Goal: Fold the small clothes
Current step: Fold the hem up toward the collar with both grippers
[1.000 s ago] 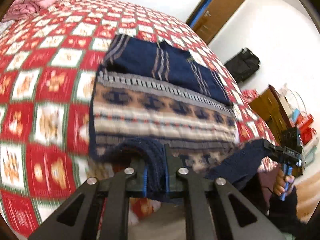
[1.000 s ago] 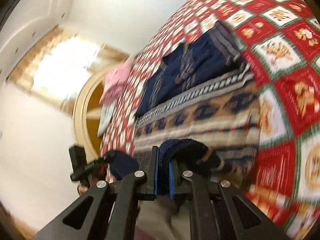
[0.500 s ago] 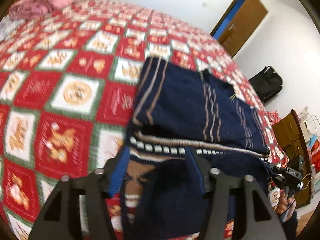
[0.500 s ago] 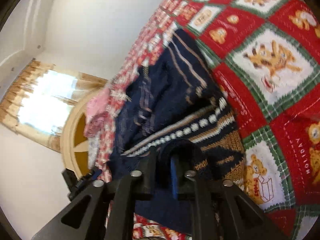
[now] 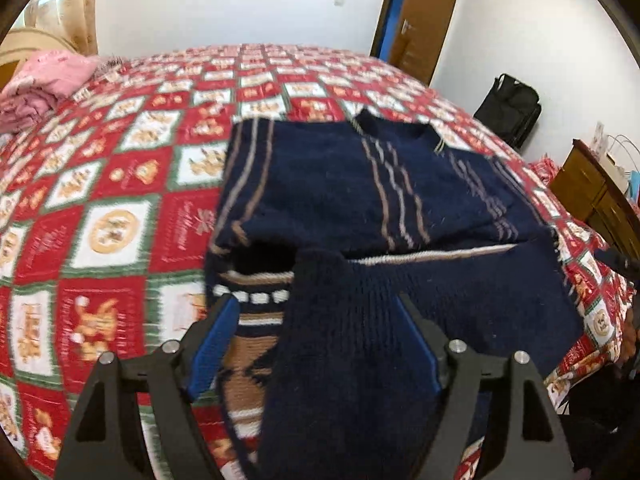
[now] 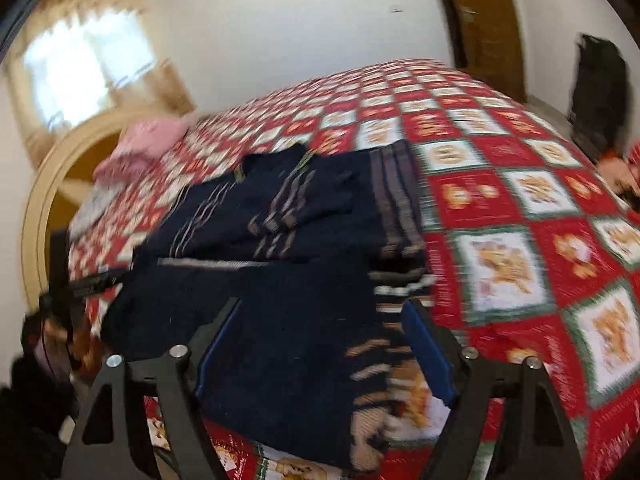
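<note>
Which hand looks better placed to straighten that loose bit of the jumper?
Probably the left. The left gripper is open right over the raised flap of the navy sweater. The right gripper, also open, sits over flatter cloth at the other edge.

Navy striped sweater [image 5: 344,184], red-checked bedspread [image 5: 120,184]

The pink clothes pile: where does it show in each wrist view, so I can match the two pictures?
Left wrist: the pink clothes pile lies at the far left edge, on the far corner of the bedspread.
Right wrist: the pile sits upper left of centre, blurred, beyond the navy sweater.
Shared landmark: the navy sweater, mid-picture in both views.
</note>
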Available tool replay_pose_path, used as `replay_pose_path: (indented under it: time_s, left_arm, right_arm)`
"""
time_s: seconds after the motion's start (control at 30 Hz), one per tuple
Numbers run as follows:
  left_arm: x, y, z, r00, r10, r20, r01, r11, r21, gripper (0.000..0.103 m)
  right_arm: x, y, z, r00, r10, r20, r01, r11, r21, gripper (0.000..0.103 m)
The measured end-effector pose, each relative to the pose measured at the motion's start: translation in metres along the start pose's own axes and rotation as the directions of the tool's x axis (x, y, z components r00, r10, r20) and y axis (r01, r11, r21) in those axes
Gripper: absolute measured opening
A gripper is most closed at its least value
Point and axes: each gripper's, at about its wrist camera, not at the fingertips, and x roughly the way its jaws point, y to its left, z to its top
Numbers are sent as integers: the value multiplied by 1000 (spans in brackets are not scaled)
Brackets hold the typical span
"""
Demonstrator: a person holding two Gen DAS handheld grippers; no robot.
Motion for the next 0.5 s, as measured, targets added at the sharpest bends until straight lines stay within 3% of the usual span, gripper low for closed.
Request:
replay_pose_path:
  time_s: [0.13, 0.3, 0.4, 0.5]
  left_arm:
    - [18, -8, -3, 999, 7, -53, -7, 1000, -3, 80]
    - [25, -19, -6, 997, 56, -53, -53, 997, 47, 80]
    - [26, -18, -5, 997, 47, -60, -44, 998, 42, 80]
    - [26, -17, -5, 998, 36, -56, -34, 999, 31, 79]
  right_arm:
    - [38, -6, 3, 994, -109, -22, 109, 994, -30, 74]
    - [74, -7, 0, 988, -103, -112, 100, 995, -31, 54]
    - [77, 0, -5, 989, -119, -93, 111, 990, -85, 48]
    - [76, -5, -5, 993, -57, -100, 52, 997, -51, 24]
